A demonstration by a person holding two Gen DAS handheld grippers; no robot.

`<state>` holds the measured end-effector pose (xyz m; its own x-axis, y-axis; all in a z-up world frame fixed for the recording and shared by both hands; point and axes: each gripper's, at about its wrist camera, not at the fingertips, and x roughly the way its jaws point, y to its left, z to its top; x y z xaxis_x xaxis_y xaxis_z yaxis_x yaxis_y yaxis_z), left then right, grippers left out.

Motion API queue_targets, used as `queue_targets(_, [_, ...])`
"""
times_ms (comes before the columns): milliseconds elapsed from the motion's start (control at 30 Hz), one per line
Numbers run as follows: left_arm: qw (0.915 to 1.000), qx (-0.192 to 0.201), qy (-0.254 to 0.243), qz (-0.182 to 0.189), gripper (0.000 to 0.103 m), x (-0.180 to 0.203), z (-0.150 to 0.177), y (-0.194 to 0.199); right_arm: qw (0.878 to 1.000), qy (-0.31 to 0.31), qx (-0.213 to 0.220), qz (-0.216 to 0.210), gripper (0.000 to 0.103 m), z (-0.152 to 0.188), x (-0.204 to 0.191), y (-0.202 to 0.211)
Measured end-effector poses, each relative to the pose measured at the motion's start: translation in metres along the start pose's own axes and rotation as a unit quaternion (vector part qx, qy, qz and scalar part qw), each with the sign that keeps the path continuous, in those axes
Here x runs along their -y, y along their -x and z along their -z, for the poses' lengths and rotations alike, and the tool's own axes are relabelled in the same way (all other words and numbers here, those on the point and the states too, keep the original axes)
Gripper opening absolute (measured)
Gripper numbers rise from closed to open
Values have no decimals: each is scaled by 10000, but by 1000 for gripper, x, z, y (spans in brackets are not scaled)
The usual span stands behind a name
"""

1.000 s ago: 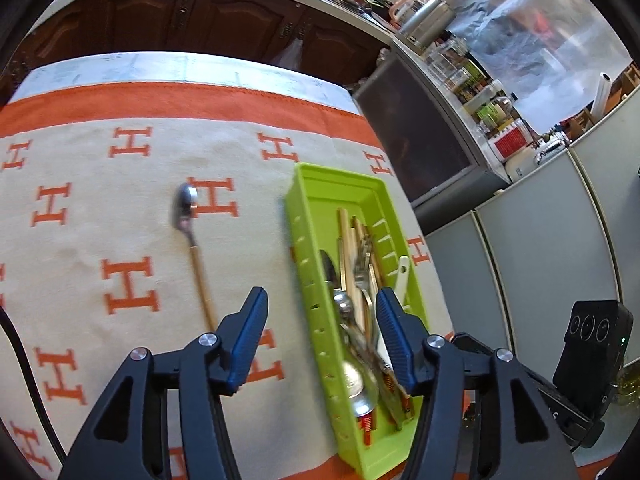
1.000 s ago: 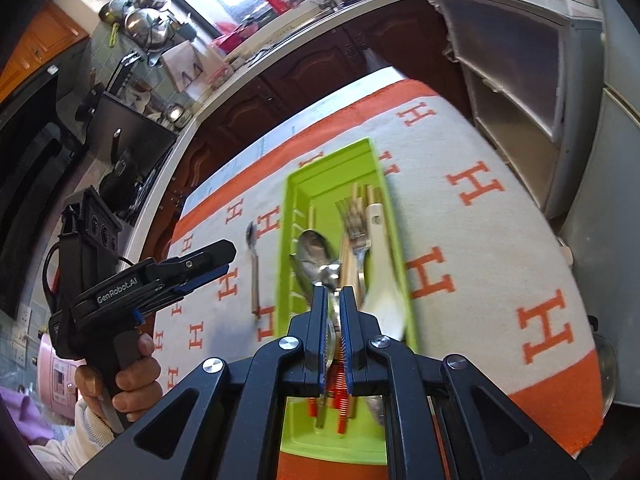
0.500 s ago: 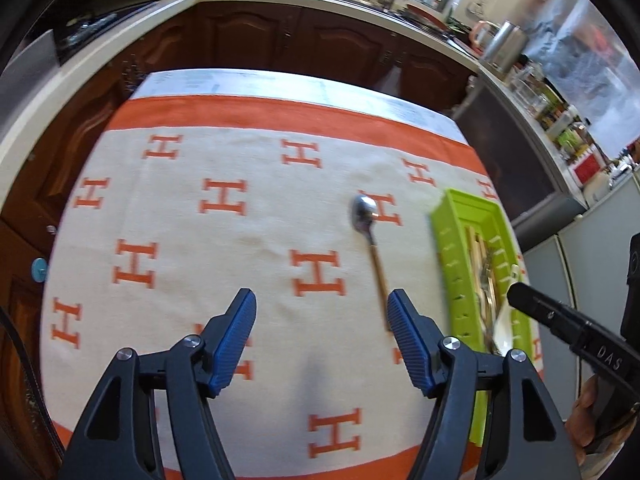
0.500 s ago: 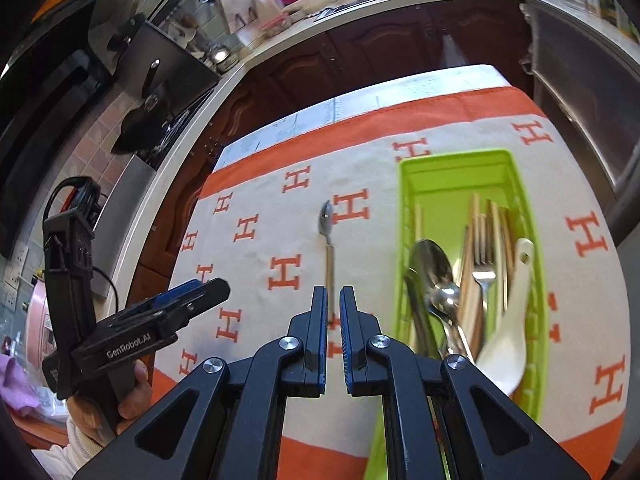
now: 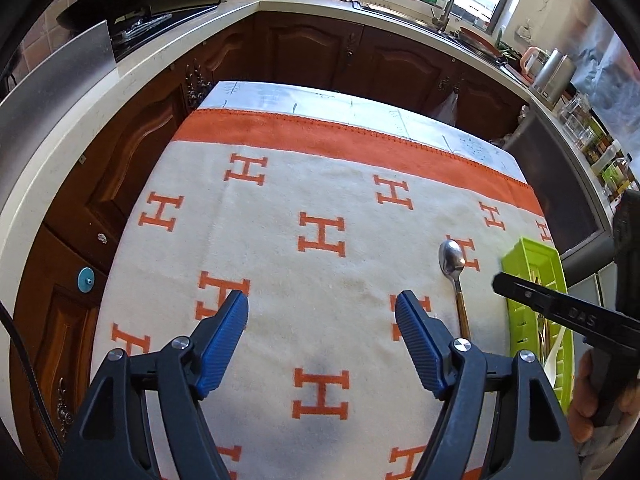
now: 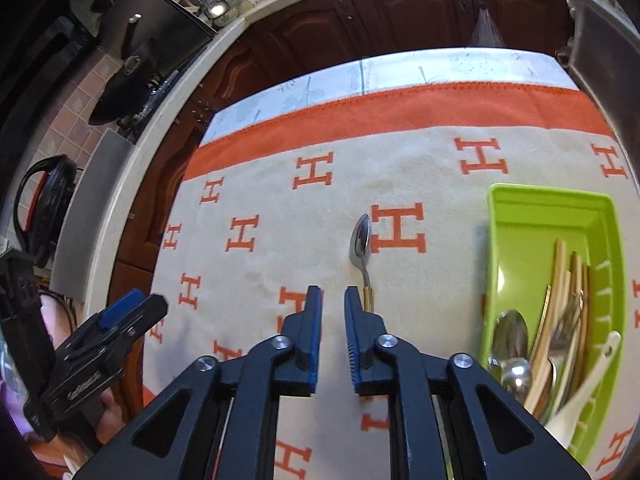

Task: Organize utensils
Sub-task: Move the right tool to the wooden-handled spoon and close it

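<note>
One spoon (image 6: 359, 240) lies on the cloth left of the tray (image 6: 552, 216), so the right gripper (image 6: 333, 300), jaws slightly apart, likely needs to shift right and pinch its handle; the left gripper (image 5: 322, 308) is spread wide.

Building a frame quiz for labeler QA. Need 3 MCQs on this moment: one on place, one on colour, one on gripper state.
1. Where does the loose spoon lie?
A. in the tray
B. on the cloth, left of the tray
C. between the right gripper's fingers

2. What colour is the tray?
A. lime green
B. orange
C. white

3. How is the left gripper?
A. shut on the spoon
B. shut, empty
C. wide open, empty

Key: B, the spoon rests on the H-patterned cloth beside the tray; A, its walls are lime green; C, its blue fingers stand far apart over bare cloth.
</note>
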<state>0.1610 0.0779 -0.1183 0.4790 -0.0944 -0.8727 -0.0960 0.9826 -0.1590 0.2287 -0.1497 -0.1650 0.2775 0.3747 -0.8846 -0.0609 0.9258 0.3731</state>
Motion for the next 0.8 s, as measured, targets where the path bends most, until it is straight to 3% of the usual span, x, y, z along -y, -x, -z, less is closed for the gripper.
queue_targets(367, [9998, -174, 69, 68, 79, -2, -6, -27, 9981, 241, -343, 462, 13, -19, 2, -68])
queue_targets(567, [9994, -309, 121, 49, 79, -5, -4, -39, 9968, 394, -326, 621, 13, -18, -1, -80])
queue_targets(800, [9991, -397, 163, 5, 79, -7, -1, -47, 9929, 817, 9, 861, 11, -14, -14, -82])
